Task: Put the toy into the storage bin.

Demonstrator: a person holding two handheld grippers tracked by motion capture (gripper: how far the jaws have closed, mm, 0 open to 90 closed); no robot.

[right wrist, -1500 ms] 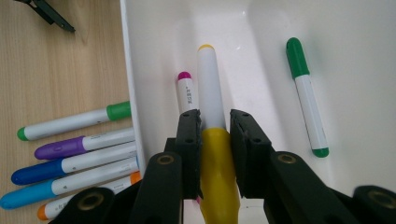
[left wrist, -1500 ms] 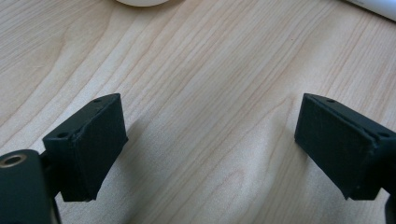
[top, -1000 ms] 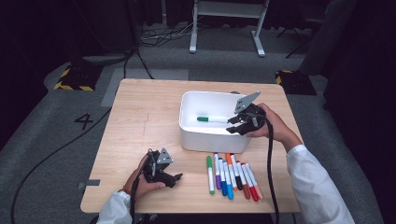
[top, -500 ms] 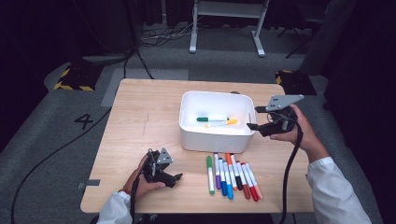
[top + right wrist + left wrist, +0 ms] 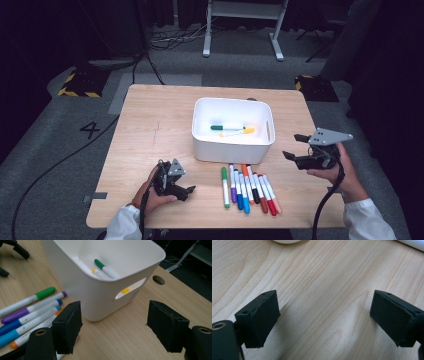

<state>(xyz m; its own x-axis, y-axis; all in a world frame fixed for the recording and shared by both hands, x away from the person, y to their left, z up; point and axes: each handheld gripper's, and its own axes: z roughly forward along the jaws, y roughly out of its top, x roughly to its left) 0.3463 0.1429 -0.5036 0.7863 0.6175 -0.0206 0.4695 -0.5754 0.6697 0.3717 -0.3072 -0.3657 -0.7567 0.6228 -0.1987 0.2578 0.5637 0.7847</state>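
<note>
Right gripper [image 5: 295, 146] hangs beside the bin [image 5: 233, 150], jaws just spread wide and empty, two markers [image 5: 231, 130] lying inside it, while the left gripper [image 5: 189, 191] rests spread on the table [image 5: 150, 130].

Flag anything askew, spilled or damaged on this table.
Nothing stands out. Two markers lie inside the white bin, the rest sit in a tidy row on the table before it.

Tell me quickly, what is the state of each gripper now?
Left gripper: open, holding nothing.
Right gripper: open, holding nothing, jaws just opened.
</note>
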